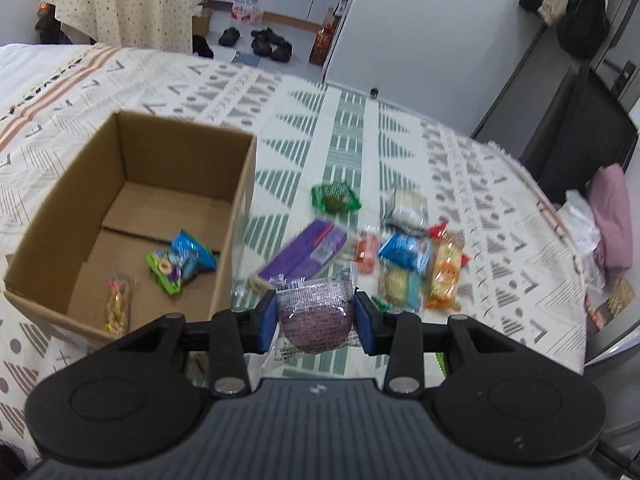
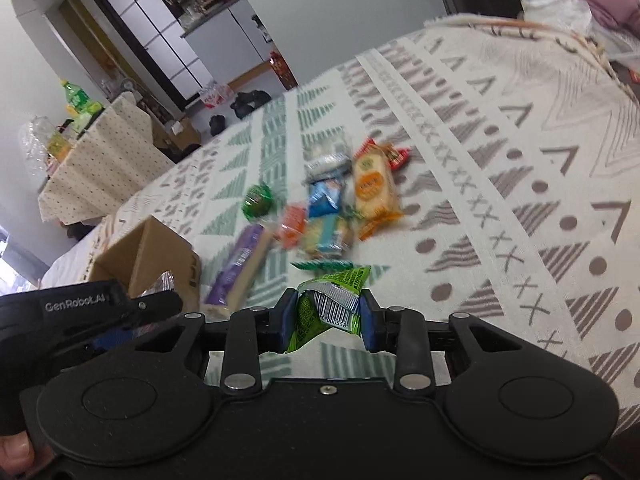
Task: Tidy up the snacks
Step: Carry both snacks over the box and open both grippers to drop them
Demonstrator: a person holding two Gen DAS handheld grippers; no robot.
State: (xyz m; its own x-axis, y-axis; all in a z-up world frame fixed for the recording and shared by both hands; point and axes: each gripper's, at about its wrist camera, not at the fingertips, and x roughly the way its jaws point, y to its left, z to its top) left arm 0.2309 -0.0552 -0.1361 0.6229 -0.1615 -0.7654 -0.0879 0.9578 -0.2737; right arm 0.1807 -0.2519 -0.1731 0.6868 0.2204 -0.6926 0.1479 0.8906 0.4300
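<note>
My left gripper (image 1: 316,320) is shut on a round purple snack in a clear wrapper (image 1: 314,318), held just right of the open cardboard box (image 1: 240,208). The box holds a blue packet (image 1: 192,254), a green packet (image 1: 170,272) and a small clear packet (image 1: 118,304). My right gripper (image 2: 328,318) is shut on a green snack packet (image 2: 326,308) above the bed. Loose snacks lie on the bedspread: a purple bar (image 1: 304,254), a green round one (image 1: 334,198), orange packets (image 1: 444,268) and blue ones (image 1: 404,254). The left gripper shows in the right wrist view (image 2: 100,312), beside the box (image 2: 148,256).
The patterned bedspread (image 1: 348,132) covers the bed. A pink pillow (image 1: 612,220) and white bag sit at the right edge. A draped table (image 1: 120,0), shoes (image 1: 268,40) and a dark cabinet (image 1: 572,132) stand beyond the bed.
</note>
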